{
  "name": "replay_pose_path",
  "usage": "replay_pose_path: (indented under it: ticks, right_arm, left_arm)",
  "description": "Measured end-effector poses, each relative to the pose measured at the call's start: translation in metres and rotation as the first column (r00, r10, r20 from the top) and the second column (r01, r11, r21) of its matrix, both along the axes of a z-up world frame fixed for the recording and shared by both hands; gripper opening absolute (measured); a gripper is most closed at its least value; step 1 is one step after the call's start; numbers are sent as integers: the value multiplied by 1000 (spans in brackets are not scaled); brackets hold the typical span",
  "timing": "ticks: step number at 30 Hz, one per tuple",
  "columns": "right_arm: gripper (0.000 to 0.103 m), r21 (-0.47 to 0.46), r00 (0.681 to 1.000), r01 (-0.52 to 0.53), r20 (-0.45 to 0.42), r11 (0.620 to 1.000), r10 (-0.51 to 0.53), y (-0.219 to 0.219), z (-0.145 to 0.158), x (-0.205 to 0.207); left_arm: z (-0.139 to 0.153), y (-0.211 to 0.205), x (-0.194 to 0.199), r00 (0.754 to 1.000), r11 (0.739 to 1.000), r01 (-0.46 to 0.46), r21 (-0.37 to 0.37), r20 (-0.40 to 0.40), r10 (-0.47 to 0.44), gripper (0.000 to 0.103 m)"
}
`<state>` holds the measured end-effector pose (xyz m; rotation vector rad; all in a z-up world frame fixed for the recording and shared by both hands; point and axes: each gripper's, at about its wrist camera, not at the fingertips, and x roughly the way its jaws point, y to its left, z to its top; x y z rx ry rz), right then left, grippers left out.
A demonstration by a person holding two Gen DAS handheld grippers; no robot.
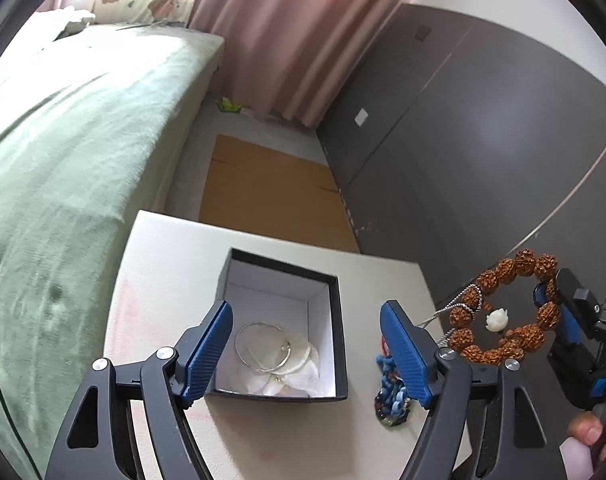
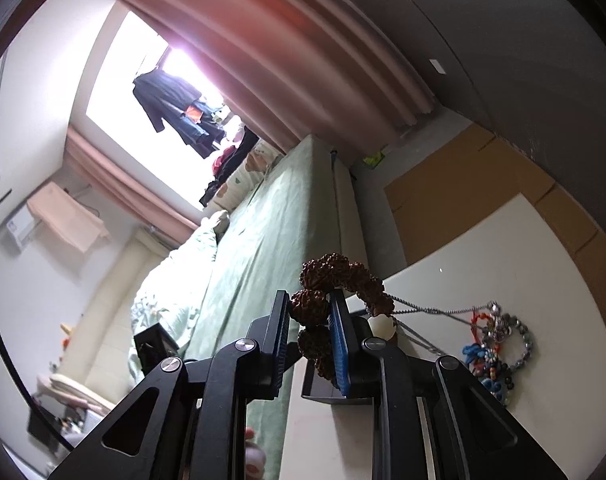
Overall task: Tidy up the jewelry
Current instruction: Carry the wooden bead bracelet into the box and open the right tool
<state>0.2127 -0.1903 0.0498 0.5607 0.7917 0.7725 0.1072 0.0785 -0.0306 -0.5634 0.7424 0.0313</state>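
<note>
Right gripper (image 2: 311, 320) is clamped on the bead bracelet (image 1: 503, 308), holding it up clear of the table (image 1: 163, 264), right of the box (image 1: 283, 328). Left gripper (image 1: 307, 344) hangs spread wide over the box, nothing between its jaws; silver bangles (image 1: 263, 346) lie inside, more jewelry (image 2: 499, 344) beside.

From my left jaws' side, my right gripper (image 1: 553, 300) is cut off by the frame's edge, and only one fingertip of the hand (image 1: 585, 436) behind it shows. My right finger (image 1: 403, 352) covers part of the bead tangle (image 1: 391, 392) beside it, so I cannot separate its pieces. The chain (image 1: 447, 312) past that finger is too thin to trace to an end. In the box (image 1: 339, 320) between my left fingers, the pale thing under the bangles (image 1: 263, 346) is too blurred to name. My right jaws hide the lower beads of the bracelet (image 2: 335, 276) and most of the box (image 2: 335, 396) beneath.
</note>
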Motion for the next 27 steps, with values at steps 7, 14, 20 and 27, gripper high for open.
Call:
replay_pose_path:
  ticks: [7,14,20,27]
  right_arm:
    - [21,-52,997,-3,72,999,7,12,29,-3]
    - [21,-70,993,-5,114,998,13,19,51,-6]
    - [21,-92,987,28,158,995,-13,12,76,-10]
    - [21,-138,968,72,247,988,-36,7,122,-26]
  left_arm:
    - [9,16,-8,999,999,-26,-21,24,27,77]
    - [16,31,-16,997,997,-55,-50,50,57,77]
    - [19,37,-20,995,994,-69,-84,62,74,77]
    - [24,37,-23,995,994,-60,-95,77,67,77]
